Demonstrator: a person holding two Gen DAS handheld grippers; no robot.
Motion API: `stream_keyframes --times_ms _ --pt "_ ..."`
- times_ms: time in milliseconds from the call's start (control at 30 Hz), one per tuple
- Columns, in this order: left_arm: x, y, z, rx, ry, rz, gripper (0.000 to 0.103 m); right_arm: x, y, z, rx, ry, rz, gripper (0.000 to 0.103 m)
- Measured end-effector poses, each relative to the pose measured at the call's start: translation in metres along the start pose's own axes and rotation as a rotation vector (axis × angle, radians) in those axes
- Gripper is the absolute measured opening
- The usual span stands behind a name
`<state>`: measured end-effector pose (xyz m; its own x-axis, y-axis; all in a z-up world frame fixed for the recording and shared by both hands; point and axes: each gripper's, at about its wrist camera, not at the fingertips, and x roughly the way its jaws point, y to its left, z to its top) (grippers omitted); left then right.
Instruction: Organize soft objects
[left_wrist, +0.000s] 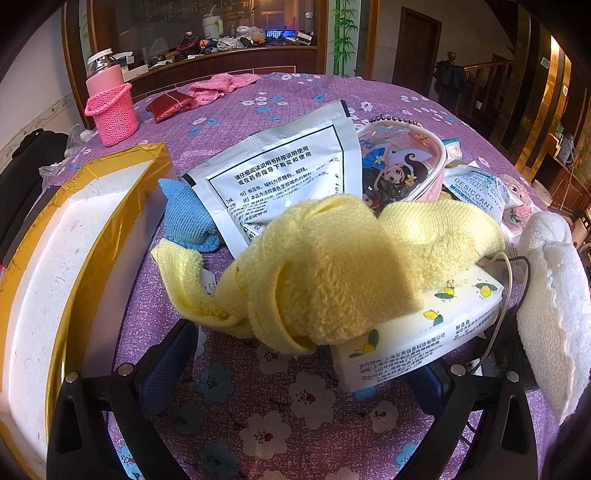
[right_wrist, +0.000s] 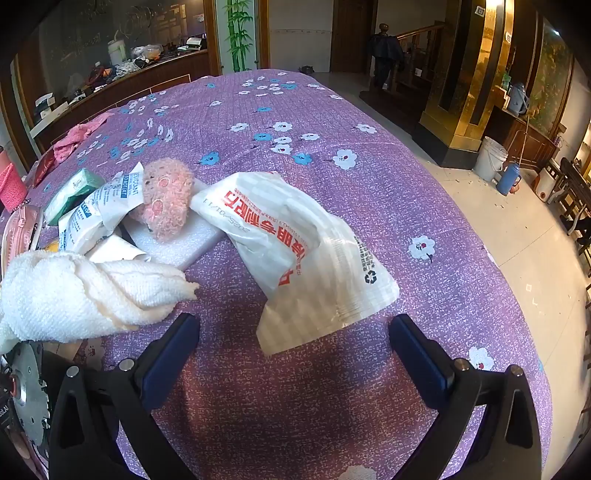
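Observation:
A crumpled yellow towel (left_wrist: 325, 266) lies just ahead of my open left gripper (left_wrist: 299, 354), partly over a white lemon-print tissue pack (left_wrist: 417, 332). A blue knit cloth (left_wrist: 188, 214) lies behind it at the left, and a white towel (left_wrist: 554, 295) at the right edge; the white towel also shows in the right wrist view (right_wrist: 74, 295). My right gripper (right_wrist: 295, 350) is open and empty, just short of a white plastic bag with red print (right_wrist: 295, 251). A pink fluffy toy (right_wrist: 166, 199) rests on a white foam pad.
A gold-edged white box (left_wrist: 74, 251) stands at the left. A printed sachet (left_wrist: 280, 173), cartoon pouch (left_wrist: 399, 166), desiccant packets (left_wrist: 476, 192), pink knit bottle holder (left_wrist: 110, 107), red pouch (left_wrist: 166, 105) and pink cloth (left_wrist: 218, 86) lie on the purple flowered tablecloth (right_wrist: 369, 184).

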<state>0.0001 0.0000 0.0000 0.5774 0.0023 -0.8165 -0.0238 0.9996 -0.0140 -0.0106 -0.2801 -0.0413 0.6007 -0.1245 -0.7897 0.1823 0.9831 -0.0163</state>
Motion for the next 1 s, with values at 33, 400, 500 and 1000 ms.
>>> stream_keyframes --times_ms 33,400,500,1000 --pt "0.0 0.0 0.0 0.0 0.0 0.0 0.103 0.0 0.0 0.0 0.0 0.0 0.0 0.103" --pt "0.0 0.0 0.0 0.012 0.015 -0.009 0.103 0.001 0.001 0.001 -0.013 0.0 0.007 0.103" --pt "-0.002 0.005 0.0 0.035 0.058 -0.027 0.103 0.0 -0.003 0.001 -0.049 0.033 0.062 0.103" --pt "-0.008 0.001 -0.007 0.046 0.049 -0.025 0.103 0.001 0.006 0.002 0.034 0.075 -0.029 0.103"
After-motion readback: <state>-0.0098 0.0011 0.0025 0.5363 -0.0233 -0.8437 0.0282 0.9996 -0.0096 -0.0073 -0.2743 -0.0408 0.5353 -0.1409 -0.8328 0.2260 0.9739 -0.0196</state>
